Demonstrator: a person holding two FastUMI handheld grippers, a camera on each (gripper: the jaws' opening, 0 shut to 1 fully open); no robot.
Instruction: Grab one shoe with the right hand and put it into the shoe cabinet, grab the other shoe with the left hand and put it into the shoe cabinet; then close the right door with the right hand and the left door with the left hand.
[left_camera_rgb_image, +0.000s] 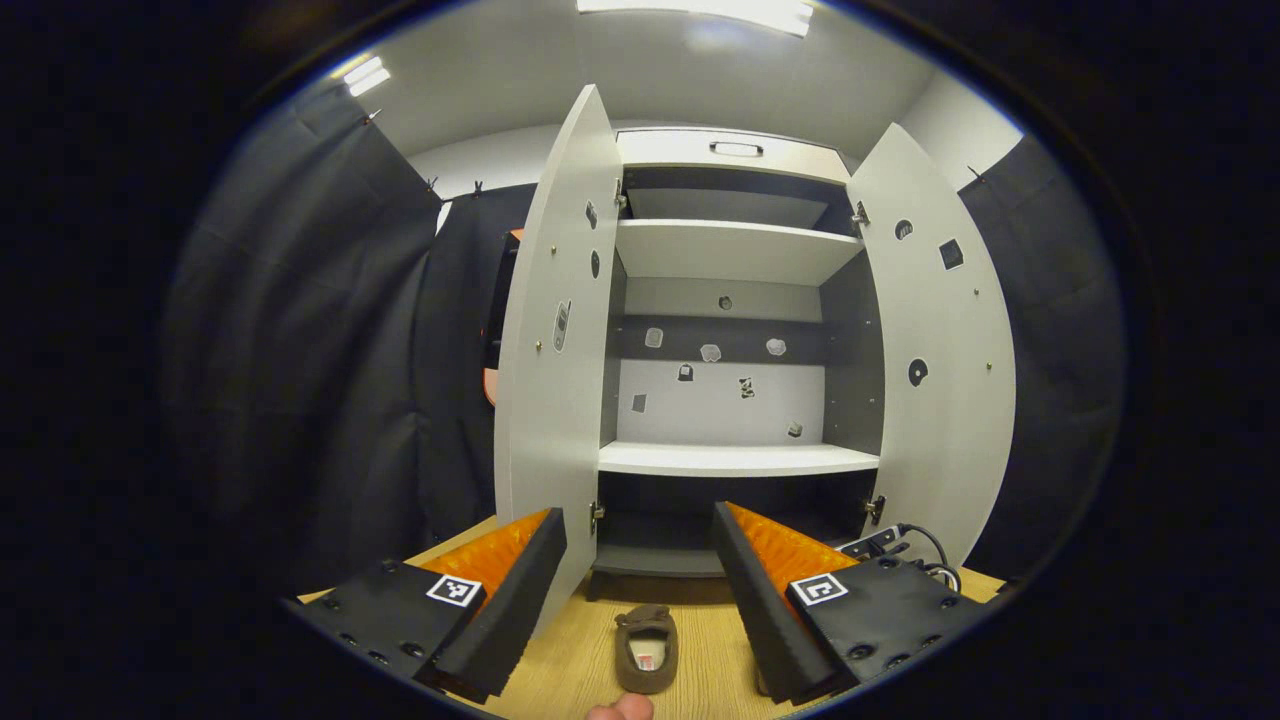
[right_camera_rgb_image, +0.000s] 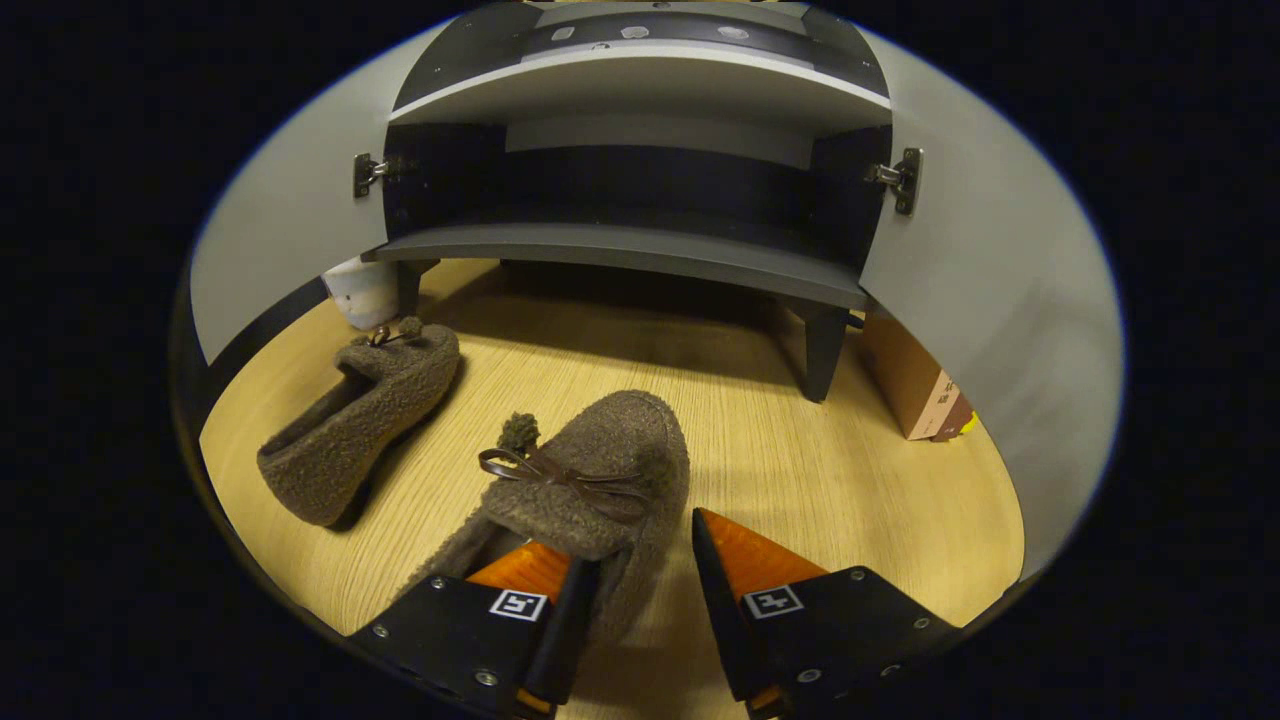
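While both grippers gape empty, the right gripper (right_camera_rgb_image: 640, 600) straddles a shoe (right_camera_rgb_image: 590, 470), its heel hidden.

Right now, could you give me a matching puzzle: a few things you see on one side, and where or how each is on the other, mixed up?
Things:
1. near shoe
2. far shoe
3. doors
4. left gripper

States:
a. swung wide open
b. lying alone on the floor
c. its side between the right gripper fingers
d. open, holding nothing

Pairs: 1-c, 2-b, 3-a, 4-d
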